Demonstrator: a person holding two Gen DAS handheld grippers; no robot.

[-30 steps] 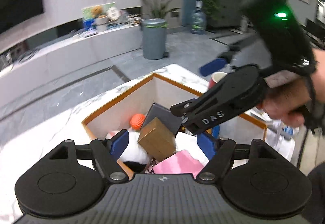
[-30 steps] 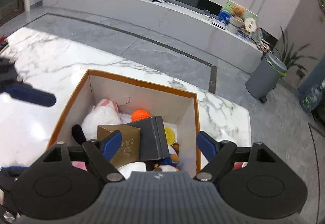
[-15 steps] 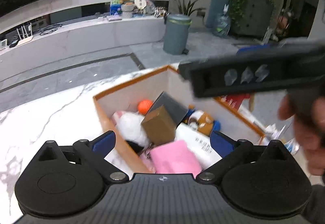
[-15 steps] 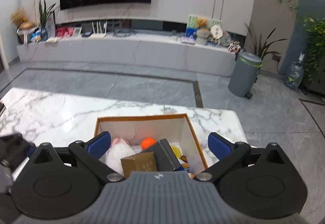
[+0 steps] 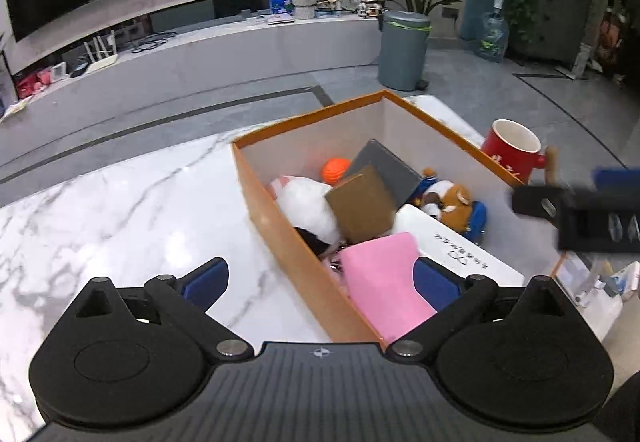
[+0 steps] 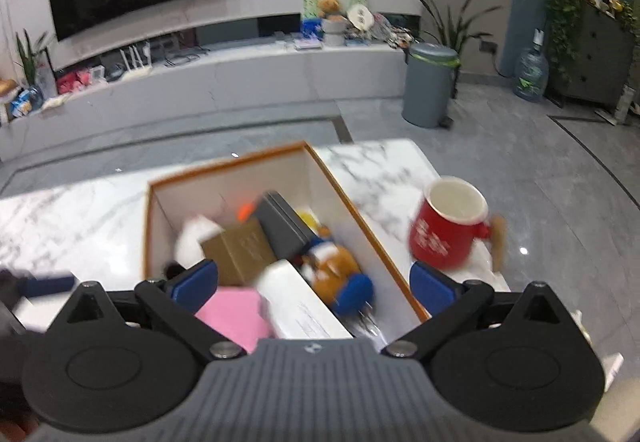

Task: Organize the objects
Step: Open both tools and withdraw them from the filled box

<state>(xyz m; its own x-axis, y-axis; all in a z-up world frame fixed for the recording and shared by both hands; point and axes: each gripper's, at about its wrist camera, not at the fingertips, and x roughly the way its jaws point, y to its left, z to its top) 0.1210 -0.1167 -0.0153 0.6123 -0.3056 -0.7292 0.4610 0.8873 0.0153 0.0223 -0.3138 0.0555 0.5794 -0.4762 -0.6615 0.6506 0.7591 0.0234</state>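
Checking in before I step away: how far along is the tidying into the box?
Mostly done: the orange box already holds a white plush, brown carton, pink cloth and bear toy. Nothing is in hand; the left gripper and right gripper are open and empty. Left: the red mug stands outside the box on the table.

Mug [image 5: 511, 151] stands right of the box [image 5: 280, 226] (toys inside) on the table [image 5: 120, 209].

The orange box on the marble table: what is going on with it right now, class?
A person holds two grippers over the orange box, both open and empty. The left gripper straddles its near wall; the right gripper hangs over the other side. The box holds plush toys, a brown carton and a pink item. A red mug stands outside.
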